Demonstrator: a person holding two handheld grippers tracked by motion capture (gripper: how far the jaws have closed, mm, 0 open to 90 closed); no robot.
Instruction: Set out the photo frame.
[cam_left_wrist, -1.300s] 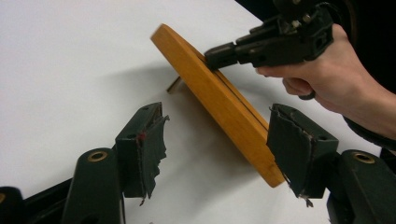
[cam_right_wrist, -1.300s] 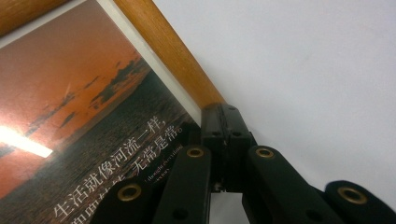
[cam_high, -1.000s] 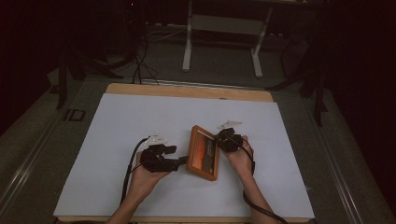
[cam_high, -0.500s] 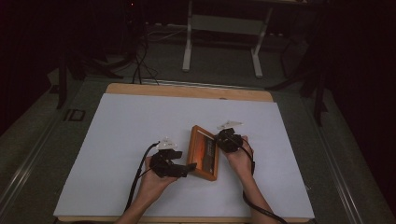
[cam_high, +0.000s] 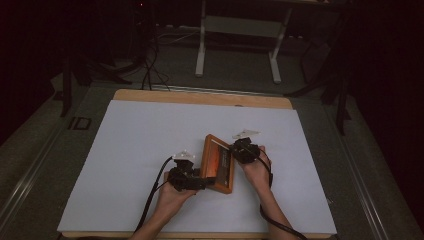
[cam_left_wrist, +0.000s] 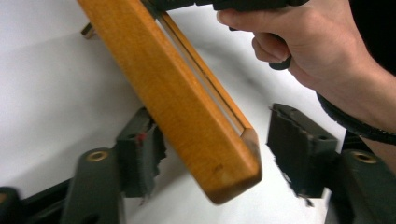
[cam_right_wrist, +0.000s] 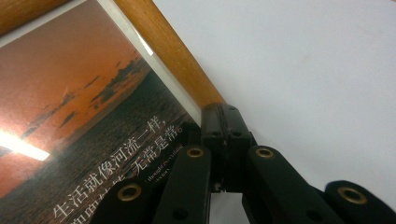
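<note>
A wooden picture frame with an orange sunset print stands tilted on the white table top. My right gripper is shut on its right rail; in the right gripper view the gripper pinches the wooden rail beside the print. My left gripper is open at the frame's near left corner. In the left gripper view the frame corner sits between the spread pads, the right pad clear of the wood. The hand on the right gripper shows behind.
The white sheet covers a wooden table with a bare strip along its far edge. A grey stand and cables sit on the dark floor beyond. Cables trail from both grippers toward the near edge.
My left gripper has moved right across the table and now straddles the frame's near corner. The right gripper and the frame have stayed put.
</note>
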